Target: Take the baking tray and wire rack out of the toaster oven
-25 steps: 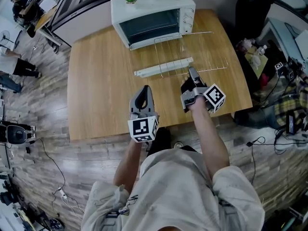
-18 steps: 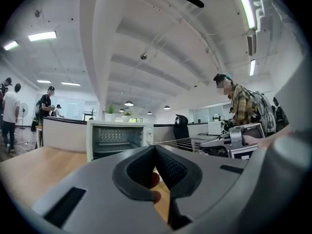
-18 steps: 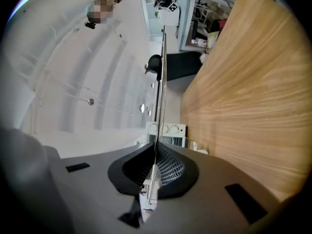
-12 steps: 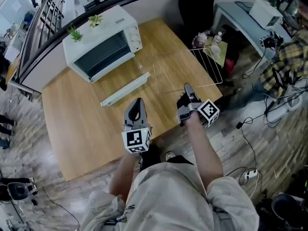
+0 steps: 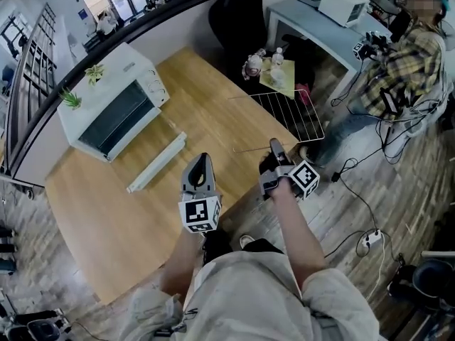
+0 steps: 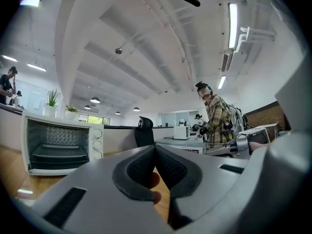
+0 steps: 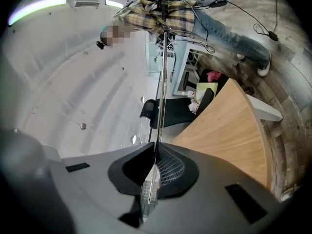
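The table [image 5: 106, 212] is smooth light wood; the rack [image 5: 288, 116] is thin shiny metal wire. The oven [image 5: 135, 69] looks glossy white.

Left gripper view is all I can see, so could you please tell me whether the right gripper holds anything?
Observer: Yes. The right gripper is shut on the wire rack, with one wire pinched between its fingers.
Operator: Thank you. Where does the rack reach?
Observer: In the head view it stretches from the gripper out past the table edge.
Operator: And where is the tray, please?
Observer: The tray lies on the table in front of the oven, apart from it.
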Action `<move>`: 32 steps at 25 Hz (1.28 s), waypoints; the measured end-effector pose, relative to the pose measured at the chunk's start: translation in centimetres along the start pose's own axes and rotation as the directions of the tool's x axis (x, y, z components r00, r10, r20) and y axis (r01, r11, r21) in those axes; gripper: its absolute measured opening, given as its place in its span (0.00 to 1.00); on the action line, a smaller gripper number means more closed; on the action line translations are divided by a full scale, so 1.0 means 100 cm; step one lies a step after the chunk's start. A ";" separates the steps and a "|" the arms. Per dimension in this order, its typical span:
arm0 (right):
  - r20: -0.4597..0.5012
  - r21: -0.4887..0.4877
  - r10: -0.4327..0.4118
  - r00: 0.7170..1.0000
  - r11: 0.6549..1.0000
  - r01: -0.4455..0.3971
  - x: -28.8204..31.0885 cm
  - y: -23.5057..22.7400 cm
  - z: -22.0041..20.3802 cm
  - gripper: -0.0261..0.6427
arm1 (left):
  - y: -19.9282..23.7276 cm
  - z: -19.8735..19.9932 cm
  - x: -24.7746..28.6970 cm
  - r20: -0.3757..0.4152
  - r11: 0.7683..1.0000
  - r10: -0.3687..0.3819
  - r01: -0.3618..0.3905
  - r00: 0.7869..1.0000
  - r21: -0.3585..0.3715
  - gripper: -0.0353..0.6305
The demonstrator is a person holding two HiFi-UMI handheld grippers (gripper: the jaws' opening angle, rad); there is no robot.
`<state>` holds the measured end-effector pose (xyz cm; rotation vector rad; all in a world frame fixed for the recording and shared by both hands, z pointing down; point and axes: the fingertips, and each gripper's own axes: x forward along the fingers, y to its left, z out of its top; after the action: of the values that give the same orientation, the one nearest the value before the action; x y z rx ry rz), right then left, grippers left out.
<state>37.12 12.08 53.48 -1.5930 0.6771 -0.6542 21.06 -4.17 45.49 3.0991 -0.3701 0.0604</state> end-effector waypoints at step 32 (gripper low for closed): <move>-0.185 0.074 -0.321 0.929 0.938 0.339 -0.039 -0.109 -0.068 0.08 | -0.006 -0.030 0.016 -0.065 0.999 -0.034 0.033 0.997 -0.025 0.08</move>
<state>30.18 11.61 64.92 -1.5783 0.4902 -1.0685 22.69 -3.88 48.53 3.0699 -0.3146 0.1546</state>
